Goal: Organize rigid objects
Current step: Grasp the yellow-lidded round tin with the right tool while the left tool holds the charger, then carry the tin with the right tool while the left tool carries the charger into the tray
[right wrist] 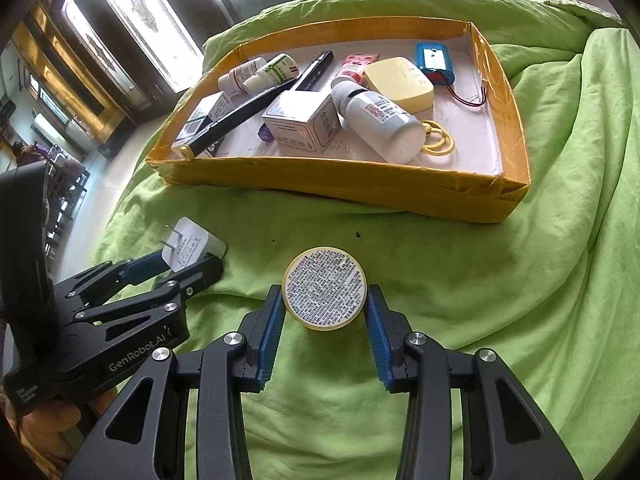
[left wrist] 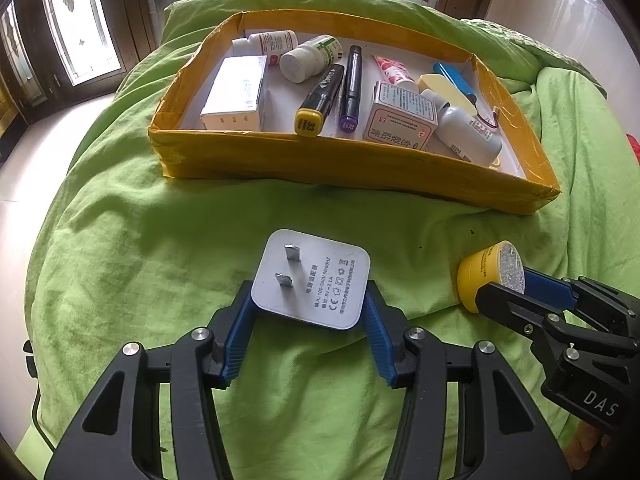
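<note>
A white plug adapter (left wrist: 312, 280) with two prongs sits between the blue pads of my left gripper (left wrist: 308, 296), which is shut on it just above the green cloth; it also shows in the right wrist view (right wrist: 192, 246). My right gripper (right wrist: 325, 300) is shut on a small round yellow jar (right wrist: 324, 292) with a printed label on its face, also seen in the left wrist view (left wrist: 490, 276). A yellow-taped cardboard tray (left wrist: 320, 156) lies beyond both grippers.
The tray (right wrist: 360, 184) holds white pill bottles (right wrist: 380, 124), small boxes (left wrist: 236, 96), two black markers (left wrist: 320, 100), a pink tube, a pale yellow case (right wrist: 400, 80), a blue battery pack (right wrist: 434, 62) and yellow rings. Green cloth (left wrist: 160, 240) covers the surface; floor and windows lie to the left.
</note>
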A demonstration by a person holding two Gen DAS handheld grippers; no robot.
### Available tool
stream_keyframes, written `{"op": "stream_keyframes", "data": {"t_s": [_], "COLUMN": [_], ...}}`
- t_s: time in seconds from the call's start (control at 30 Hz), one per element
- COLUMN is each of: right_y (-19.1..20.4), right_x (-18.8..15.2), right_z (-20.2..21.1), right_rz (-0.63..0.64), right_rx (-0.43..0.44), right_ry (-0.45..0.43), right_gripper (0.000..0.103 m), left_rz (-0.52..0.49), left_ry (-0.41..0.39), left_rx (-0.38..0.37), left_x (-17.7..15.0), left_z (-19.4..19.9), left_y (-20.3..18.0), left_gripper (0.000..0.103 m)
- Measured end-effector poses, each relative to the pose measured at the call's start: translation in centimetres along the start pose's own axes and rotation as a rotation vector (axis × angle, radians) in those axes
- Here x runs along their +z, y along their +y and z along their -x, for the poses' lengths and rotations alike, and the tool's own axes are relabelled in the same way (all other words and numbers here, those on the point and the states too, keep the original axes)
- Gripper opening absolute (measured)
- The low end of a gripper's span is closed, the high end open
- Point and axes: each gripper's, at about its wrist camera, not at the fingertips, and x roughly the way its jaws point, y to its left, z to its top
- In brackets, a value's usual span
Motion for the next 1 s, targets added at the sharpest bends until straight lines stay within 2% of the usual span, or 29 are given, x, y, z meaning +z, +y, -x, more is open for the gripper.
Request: {"op": "stream_keyframes", "data": {"t_s": [0.37,0.7,1.0], "right_y": [-0.3,-0.5,-1.4], "right_x": [0.1,0.5,1.1], "right_z": [1.2,2.3,3.7], "right_rz": [-0.027,-0.047,-0.089], "right_rx": [0.032,0.055,0.069], "right_ry": [-0.026,-0.056,-0.097], "right_gripper": [0.036,0.036,0.036], "left_rz": [0.012,0.046,0.026], "left_ry": [-0.028,-0.074,-0.110], "left_rx": [-0.028,-0.100,-0.151], "left_x": [0.2,0.8,2.3], "left_z": [0.9,2.3,3.8], "left_y": [0.2,0.5,-0.6], "left_gripper": [0.050,0.050,0.050]}}
